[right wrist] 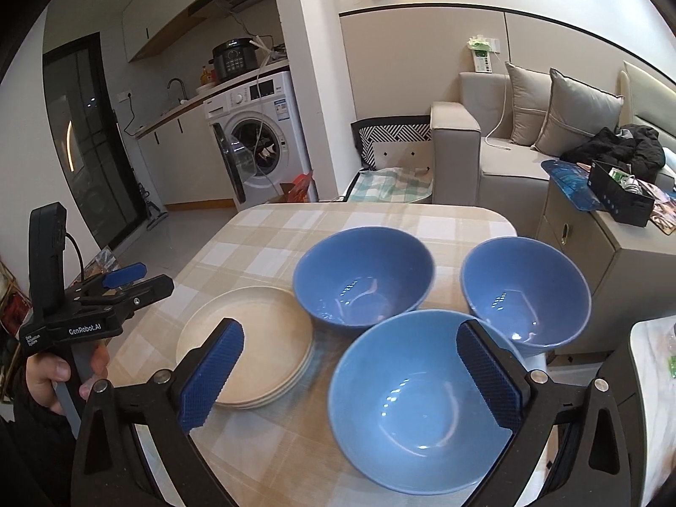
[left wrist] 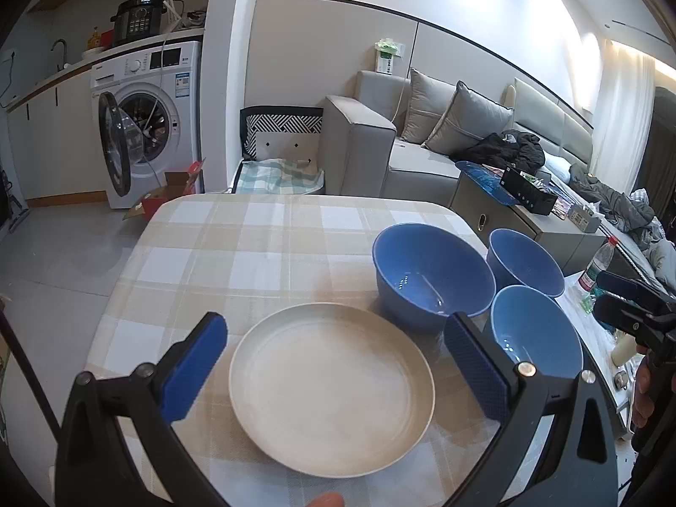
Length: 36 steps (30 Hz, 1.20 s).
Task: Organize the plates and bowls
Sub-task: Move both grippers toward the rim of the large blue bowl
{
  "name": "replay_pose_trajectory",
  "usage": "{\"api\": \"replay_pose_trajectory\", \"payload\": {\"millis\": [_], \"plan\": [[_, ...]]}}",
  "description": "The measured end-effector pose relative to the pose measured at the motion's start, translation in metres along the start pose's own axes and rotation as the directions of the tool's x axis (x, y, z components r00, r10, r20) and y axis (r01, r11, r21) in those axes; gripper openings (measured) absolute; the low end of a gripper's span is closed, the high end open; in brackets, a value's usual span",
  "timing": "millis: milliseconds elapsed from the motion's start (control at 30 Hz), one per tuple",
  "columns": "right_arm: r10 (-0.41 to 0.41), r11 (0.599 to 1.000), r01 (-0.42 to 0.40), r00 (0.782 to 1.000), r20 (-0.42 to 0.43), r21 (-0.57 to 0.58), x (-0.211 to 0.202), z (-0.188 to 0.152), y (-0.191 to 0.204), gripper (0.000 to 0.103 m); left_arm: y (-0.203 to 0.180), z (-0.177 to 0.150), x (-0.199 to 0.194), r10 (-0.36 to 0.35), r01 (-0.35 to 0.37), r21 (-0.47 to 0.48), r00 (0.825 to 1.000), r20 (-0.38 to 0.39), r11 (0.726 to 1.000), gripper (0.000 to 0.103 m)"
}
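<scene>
A stack of cream plates (left wrist: pixel 331 388) (right wrist: pixel 249 352) lies on the checked tablecloth (left wrist: pixel 253 249) (right wrist: pixel 262 245). Three blue bowls stand to its right: a far left bowl (left wrist: pixel 431 274) (right wrist: pixel 363 274), a far right bowl (left wrist: pixel 524 262) (right wrist: pixel 526 291) and a near bowl (left wrist: pixel 534 329) (right wrist: pixel 422 401). My left gripper (left wrist: pixel 336 363) (right wrist: pixel 126 279) is open and empty, hovering above the plates. My right gripper (right wrist: pixel 350 374) is open and empty above the near bowl's left part; its body shows at the right edge of the left wrist view (left wrist: pixel 633 308).
A grey sofa (right wrist: pixel 507 160) and a low cabinet (right wrist: pixel 591 236) with a black box stand beyond the table's far right. A washing machine (left wrist: pixel 143 118) with its door open stands at the back left. A bottle (left wrist: pixel 598 262) stands on a side surface at right.
</scene>
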State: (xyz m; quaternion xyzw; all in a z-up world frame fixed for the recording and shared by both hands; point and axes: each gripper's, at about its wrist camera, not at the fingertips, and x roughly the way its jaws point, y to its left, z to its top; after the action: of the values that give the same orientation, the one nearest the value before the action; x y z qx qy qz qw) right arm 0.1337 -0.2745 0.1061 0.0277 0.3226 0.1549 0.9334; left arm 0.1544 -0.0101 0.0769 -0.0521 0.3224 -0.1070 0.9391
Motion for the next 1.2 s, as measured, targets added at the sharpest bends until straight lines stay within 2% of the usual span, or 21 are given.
{"api": "replay_pose_trajectory", "payload": {"millis": [300,533,667,1067,1200], "plan": [[0.029,0.998,-0.028,0.999,-0.028,0.047,0.015,0.014,-0.033,0.103,-0.022,0.012,0.026,-0.013,0.013,0.009,1.000,-0.024,1.000,0.103],[0.089,0.992,-0.082,0.993,-0.081,0.093,0.050,0.031,-0.053,0.103,-0.032,0.022,0.055,-0.017,0.017,0.002,0.999,-0.048,1.000,0.103],[0.087,0.990,-0.072,0.989,-0.118,0.121,0.078,0.037,-0.064,0.102,-0.035,0.026,0.075,-0.021,0.021,-0.002,0.997,-0.068,1.000,0.103],[0.104,0.989,-0.079,0.973,-0.207,0.124,0.148,0.048,-0.068,0.102,-0.045,0.025,0.125,0.007,-0.003,0.029,0.990,-0.141,1.000,0.103],[0.115,0.990,-0.091,0.966,-0.230,0.111,0.164,0.052,-0.067,0.096,-0.045,0.024,0.136,0.011,-0.007,0.027,0.988,-0.155,1.000,0.103]]}}
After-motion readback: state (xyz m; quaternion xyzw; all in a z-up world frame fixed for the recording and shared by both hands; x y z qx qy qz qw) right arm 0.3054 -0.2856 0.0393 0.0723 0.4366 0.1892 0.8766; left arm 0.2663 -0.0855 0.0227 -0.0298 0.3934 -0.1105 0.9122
